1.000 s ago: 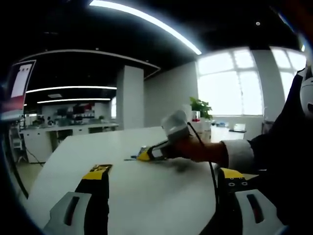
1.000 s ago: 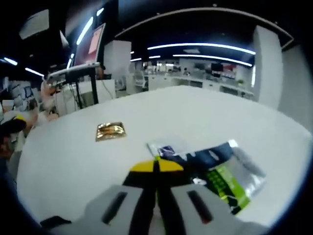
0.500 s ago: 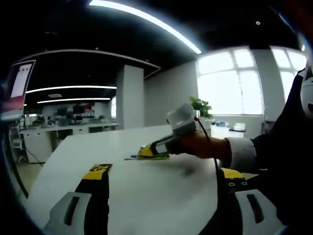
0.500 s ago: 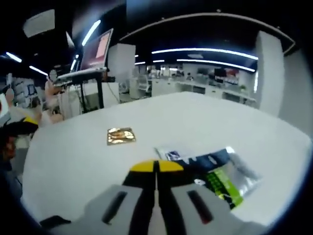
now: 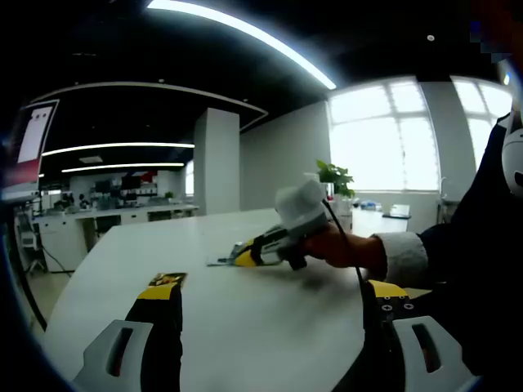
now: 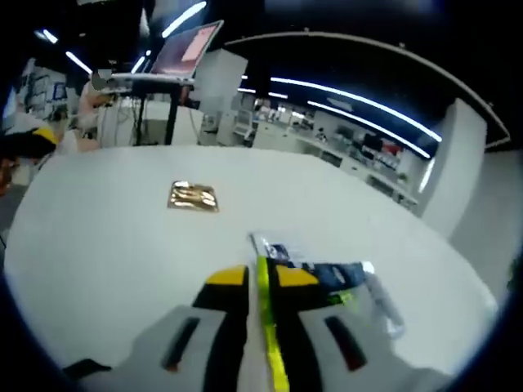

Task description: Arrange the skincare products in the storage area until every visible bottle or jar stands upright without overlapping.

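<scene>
Two sachets matter here: a flat green-and-dark sachet (image 6: 331, 282) pinched edge-on between the closed jaws of the right gripper (image 6: 261, 276), low centre of the right gripper view, and a gold foil sachet (image 6: 194, 196) lying flat on the white table (image 6: 98, 245), upper left of centre and well apart. From the left gripper view the right gripper (image 5: 245, 257) sits mid-frame, a hand (image 5: 343, 245) behind it, the packet's thin edge poking out to its left just above the tabletop. The left gripper (image 5: 274, 298) hangs with its jaws spread wide and nothing between them, at the bottom of that view.

To do this step well, I judge the grip should stay firm near the packet's edge, the sachet carried level and set down clear of the gold one, so neither overlaps. Thin foil may slip or fold.

Around the pale, glossy table lies an open office: ceiling light strips, a white pillar (image 5: 216, 163), bright windows (image 5: 384, 143) and a potted plant (image 5: 335, 180) at right.
</scene>
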The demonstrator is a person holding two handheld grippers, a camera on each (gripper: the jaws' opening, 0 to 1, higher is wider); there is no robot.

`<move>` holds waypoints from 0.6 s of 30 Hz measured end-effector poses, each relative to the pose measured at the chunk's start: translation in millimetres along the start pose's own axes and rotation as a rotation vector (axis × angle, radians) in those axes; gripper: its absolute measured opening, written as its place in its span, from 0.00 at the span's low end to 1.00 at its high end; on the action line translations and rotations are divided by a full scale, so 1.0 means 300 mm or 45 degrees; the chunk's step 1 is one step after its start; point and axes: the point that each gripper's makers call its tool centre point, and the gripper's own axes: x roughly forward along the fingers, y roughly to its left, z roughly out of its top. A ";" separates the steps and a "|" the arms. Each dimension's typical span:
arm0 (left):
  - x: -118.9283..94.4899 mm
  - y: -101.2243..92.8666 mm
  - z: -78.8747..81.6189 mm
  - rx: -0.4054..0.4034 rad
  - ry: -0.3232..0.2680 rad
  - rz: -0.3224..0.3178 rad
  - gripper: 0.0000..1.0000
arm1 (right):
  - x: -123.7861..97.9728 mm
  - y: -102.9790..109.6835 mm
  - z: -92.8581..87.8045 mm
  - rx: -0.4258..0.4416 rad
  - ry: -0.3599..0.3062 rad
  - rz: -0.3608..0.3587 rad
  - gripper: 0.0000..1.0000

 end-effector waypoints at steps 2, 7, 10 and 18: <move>0.000 0.000 0.000 0.001 0.000 0.002 0.93 | 0.012 0.001 0.002 -0.105 0.023 -0.021 0.10; -0.004 0.001 0.000 -0.001 -0.003 0.004 0.93 | 0.034 0.009 0.006 -0.162 0.037 -0.016 0.11; -0.008 0.008 0.001 -0.004 -0.006 0.007 0.93 | 0.046 0.016 -0.005 -0.205 0.053 -0.019 0.12; -0.009 0.004 0.002 -0.003 -0.006 0.010 0.93 | 0.058 -0.010 0.001 -0.310 0.052 -0.074 0.10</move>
